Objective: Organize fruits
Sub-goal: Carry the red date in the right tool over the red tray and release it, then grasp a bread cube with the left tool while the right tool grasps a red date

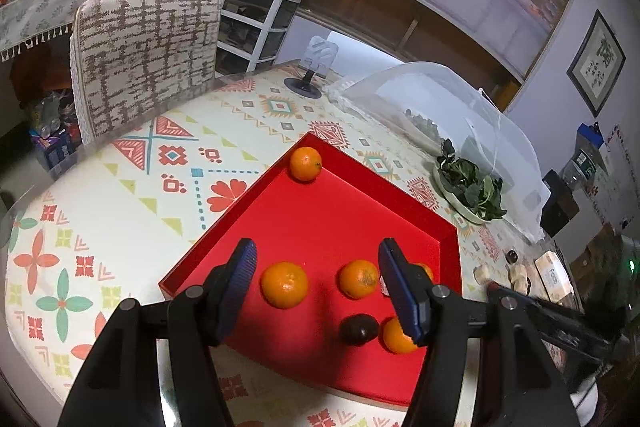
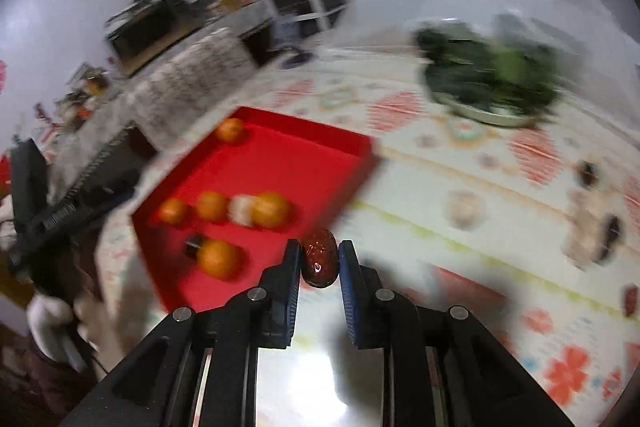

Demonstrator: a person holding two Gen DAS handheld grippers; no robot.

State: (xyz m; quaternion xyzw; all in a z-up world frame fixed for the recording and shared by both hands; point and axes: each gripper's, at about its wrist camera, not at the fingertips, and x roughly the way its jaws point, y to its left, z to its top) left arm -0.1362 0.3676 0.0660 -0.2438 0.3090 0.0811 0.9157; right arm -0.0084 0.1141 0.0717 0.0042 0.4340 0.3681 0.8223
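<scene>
A red tray (image 1: 340, 211) lies on the patterned table and holds several oranges, such as one at its far corner (image 1: 305, 163) and one near my left gripper (image 1: 284, 284), plus a dark red date (image 1: 358, 329). My left gripper (image 1: 318, 259) is open and empty above the tray's near part. My right gripper (image 2: 319, 259) is shut on a dark red date (image 2: 319, 264), held above the table just right of the tray (image 2: 320, 163). The right wrist view is blurred by motion. The tray's oranges (image 2: 218, 258) and a pale round piece (image 2: 241, 209) show there.
A plate of green leaves (image 1: 472, 187) and a clear food cover (image 1: 460, 107) stand right of the tray. Loose pale pieces and dark dates (image 1: 516, 267) lie on the table at the right. A patterned chair (image 1: 144, 59) stands at the far table edge.
</scene>
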